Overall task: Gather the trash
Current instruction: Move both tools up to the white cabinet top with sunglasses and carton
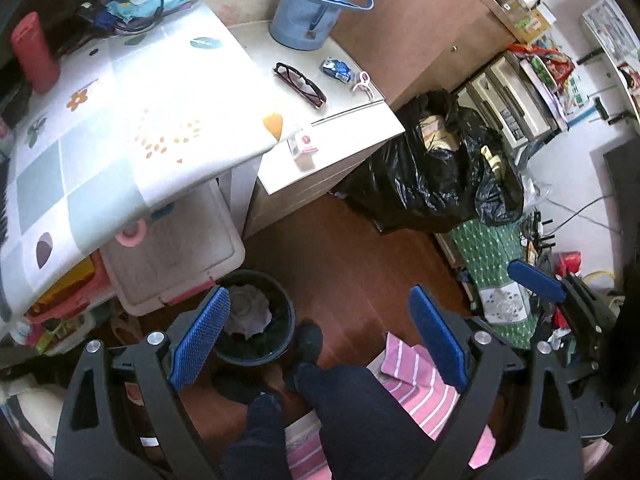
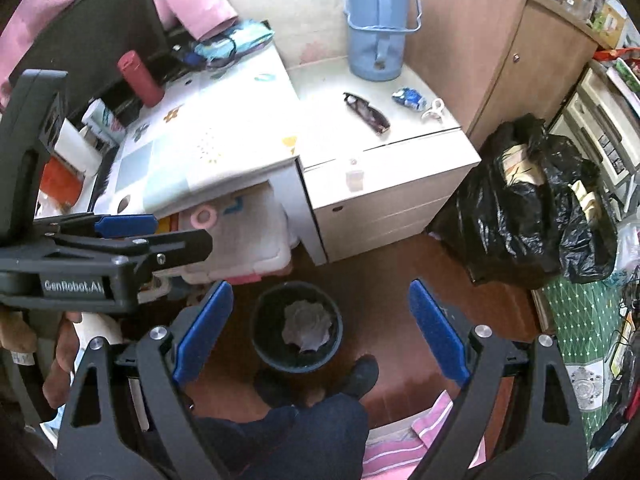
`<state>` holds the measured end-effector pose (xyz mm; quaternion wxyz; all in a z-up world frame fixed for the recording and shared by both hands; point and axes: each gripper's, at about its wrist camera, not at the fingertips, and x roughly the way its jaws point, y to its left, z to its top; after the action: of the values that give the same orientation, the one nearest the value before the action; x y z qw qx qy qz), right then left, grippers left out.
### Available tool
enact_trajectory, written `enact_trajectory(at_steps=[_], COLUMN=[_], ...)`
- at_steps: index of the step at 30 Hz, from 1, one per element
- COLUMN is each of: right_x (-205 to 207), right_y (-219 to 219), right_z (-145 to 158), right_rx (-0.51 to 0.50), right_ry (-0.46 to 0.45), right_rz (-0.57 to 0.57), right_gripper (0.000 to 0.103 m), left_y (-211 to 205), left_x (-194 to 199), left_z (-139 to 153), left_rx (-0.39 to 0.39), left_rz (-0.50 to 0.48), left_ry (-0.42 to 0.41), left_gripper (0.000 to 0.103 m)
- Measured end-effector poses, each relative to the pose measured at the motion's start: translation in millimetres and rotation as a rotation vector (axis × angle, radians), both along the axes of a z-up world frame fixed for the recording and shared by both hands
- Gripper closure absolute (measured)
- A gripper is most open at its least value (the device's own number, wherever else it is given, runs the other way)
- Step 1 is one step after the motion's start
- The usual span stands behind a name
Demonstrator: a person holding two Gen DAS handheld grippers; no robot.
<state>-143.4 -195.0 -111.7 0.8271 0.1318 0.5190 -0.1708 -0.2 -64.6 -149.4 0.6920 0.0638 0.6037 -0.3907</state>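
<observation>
Currently both the left gripper (image 1: 320,320) and right gripper (image 2: 320,330) hang wide open and empty above a dark floor bin (image 2: 298,326), while a crumpled blue wrapper (image 2: 409,99), likely trash, waits on the white cabinet (image 2: 400,168).

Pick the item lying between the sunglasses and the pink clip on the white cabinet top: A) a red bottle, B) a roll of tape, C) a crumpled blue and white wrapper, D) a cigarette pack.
C: the crumpled blue and white wrapper lies between the sunglasses and the pink clip on the white cabinet, in front of the blue thermos jug.
</observation>
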Motion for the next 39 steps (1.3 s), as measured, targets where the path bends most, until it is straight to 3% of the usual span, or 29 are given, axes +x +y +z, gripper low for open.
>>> enact_trajectory(at_steps=[9,18,29,39], right_x=[16.7,55.5,125.2,185.8], right_y=[-45.6,-113.6,-224.4,-298.6], right_z=[3.9,-10.0,-35.9,-69.6], right_rx=[-0.010,-0.003,-0.002,0.011], right_ry=[-0.031,-0.013,0.023,0.045], right_rz=[-0.014,0.052,0.171,0.269], right_gripper=[0.014,0.014,0.014,0.014], left_y=[-23.9,-91.4,-201.9,-262.1], left_x=[26.2,62.3,130.8,183.5], left_z=[2.8,-0.7,-29.4,-70.8], left_rx=[-0.007,0.013,0.058,0.116], left_rz=[0.039,0.082,0.180,0.258], left_ry=[0.013,0.000,0.048,0.099], left_gripper=[0.014,0.014,0.014,0.014])
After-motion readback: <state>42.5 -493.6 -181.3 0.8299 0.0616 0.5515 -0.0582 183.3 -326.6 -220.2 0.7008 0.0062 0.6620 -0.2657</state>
